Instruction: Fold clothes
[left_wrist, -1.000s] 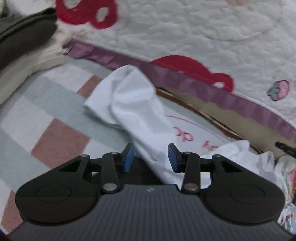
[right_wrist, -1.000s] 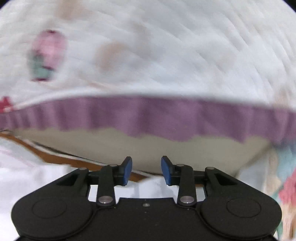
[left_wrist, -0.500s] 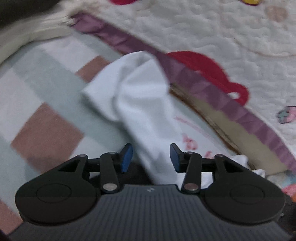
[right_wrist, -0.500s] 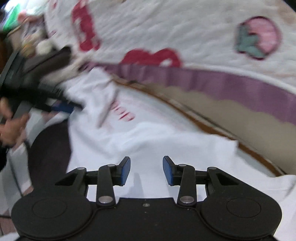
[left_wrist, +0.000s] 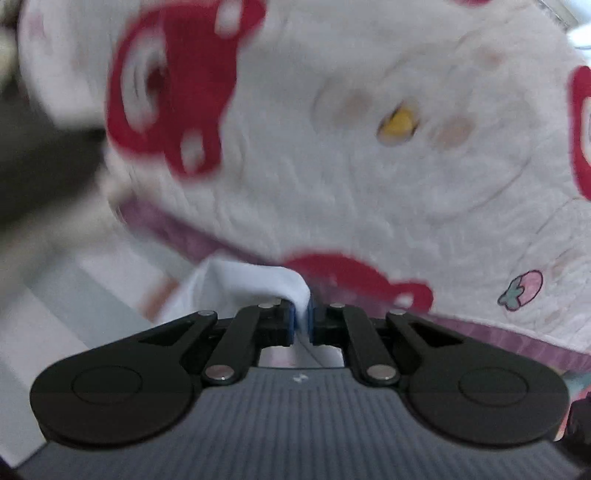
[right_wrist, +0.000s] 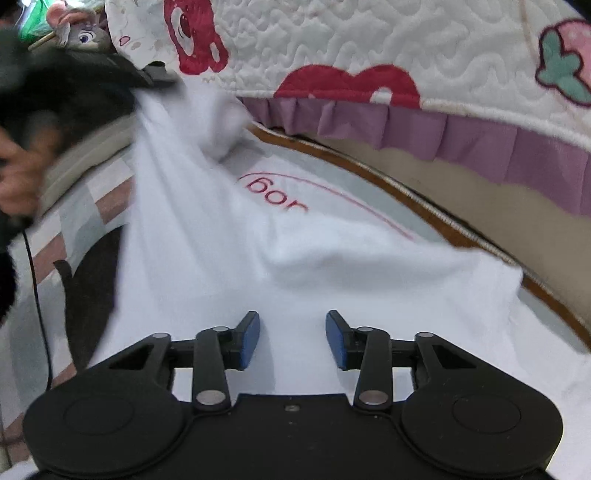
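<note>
A white quilt (right_wrist: 369, 33) with red bears, strawberries and a purple frill hangs close ahead of me, and a dark garment (right_wrist: 88, 295) lies left of my right claw (right_wrist: 293, 339). The white T-shirt (right_wrist: 303, 273) with red lettering lies directly under that claw, whose blue pads stand wide apart. My left claw (left_wrist: 303, 320) pinches a fold of the shirt (left_wrist: 255, 282) tightly. Beneath is a checked pink, grey and white cloth (right_wrist: 92, 192)
</note>
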